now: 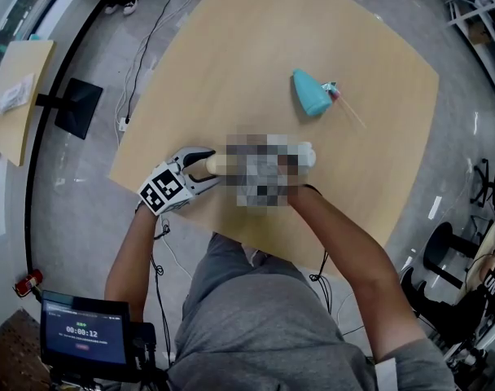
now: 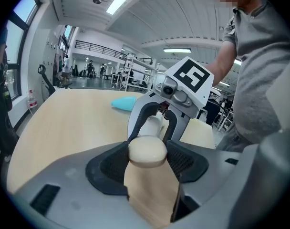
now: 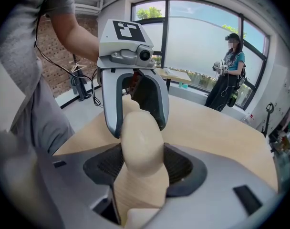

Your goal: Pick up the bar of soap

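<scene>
Soap bar gripped between left tool, right tool

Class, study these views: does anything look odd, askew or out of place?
One thing: the bar of soap is clamped at opposite ends by the left gripper and the right gripper at once. Nothing looks spilled or damaged.

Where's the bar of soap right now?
In the head view, the bar of soap is centre, over the table's near edge, clamped end to end between the left tongs and right tongs; the teal pouch lies beyond it.
</scene>
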Motion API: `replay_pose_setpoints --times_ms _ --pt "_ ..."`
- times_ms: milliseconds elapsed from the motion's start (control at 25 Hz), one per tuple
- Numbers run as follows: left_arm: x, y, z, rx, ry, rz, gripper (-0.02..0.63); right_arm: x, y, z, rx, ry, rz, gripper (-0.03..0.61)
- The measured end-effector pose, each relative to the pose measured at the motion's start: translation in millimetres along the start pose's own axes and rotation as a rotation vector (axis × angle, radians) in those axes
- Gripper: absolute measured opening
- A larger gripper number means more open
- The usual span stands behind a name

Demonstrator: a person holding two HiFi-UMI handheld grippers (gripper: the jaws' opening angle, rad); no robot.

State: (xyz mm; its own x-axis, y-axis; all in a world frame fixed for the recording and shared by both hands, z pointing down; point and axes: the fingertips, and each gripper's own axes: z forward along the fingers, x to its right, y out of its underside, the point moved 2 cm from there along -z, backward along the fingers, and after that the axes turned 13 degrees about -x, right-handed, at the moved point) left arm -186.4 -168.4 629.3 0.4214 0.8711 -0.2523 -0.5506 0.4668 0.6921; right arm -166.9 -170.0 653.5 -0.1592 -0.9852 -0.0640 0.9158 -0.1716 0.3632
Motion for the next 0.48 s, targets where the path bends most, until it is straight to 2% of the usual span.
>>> replay_pose_setpoints --times_ms 480 --pt "2.3 10.6 9.0 0.003 -0.006 -0.012 0.252 -4.1 3.8 4.3 -0.086 0.027 -0.051 0.259"
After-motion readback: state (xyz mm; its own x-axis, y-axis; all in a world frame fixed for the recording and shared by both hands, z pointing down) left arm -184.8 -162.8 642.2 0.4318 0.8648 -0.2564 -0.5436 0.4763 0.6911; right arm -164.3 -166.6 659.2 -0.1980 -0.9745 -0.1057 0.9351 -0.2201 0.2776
